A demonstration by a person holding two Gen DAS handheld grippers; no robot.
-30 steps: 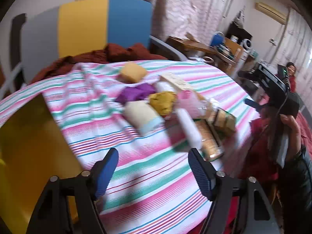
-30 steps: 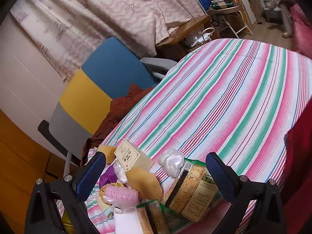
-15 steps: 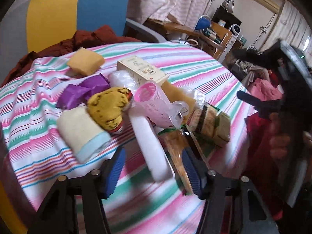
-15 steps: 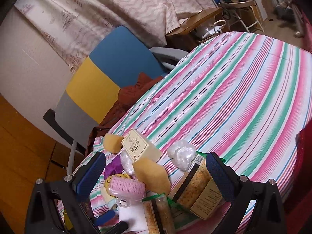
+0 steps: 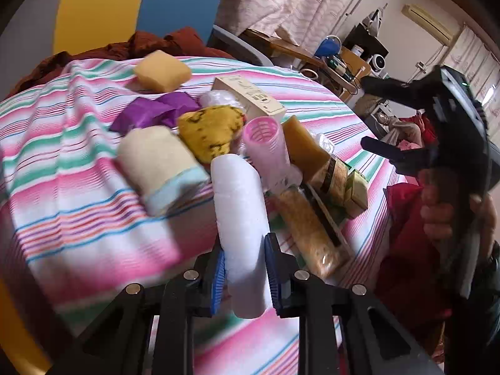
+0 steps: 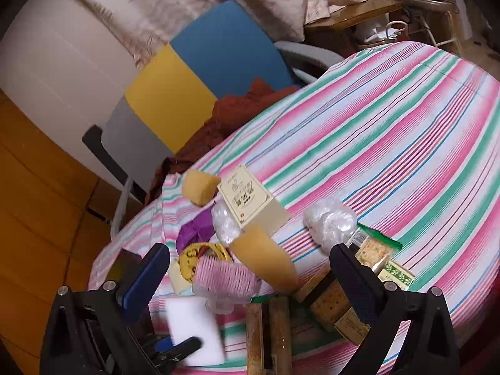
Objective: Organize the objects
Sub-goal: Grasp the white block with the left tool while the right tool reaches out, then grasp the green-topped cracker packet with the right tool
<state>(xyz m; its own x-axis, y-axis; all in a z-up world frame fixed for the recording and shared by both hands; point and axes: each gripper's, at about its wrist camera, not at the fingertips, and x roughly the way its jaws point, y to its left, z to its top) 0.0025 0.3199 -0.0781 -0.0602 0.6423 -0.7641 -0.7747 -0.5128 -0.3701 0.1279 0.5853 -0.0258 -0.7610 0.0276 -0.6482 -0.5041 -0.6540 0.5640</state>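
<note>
One white foam block (image 5: 240,218), two sponges (image 6: 200,186)

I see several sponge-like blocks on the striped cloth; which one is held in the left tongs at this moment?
The long white foam block, pinched between the left tongs. The two yellow sponges, one at the far edge and one beside the pink roller, lie untouched.

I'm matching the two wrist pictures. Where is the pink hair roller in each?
Left wrist: pink hair roller centre, just beyond the white foam block.
Right wrist: pink hair roller lower centre-left, above the foam block.
Shared landmark: cream box.
</note>
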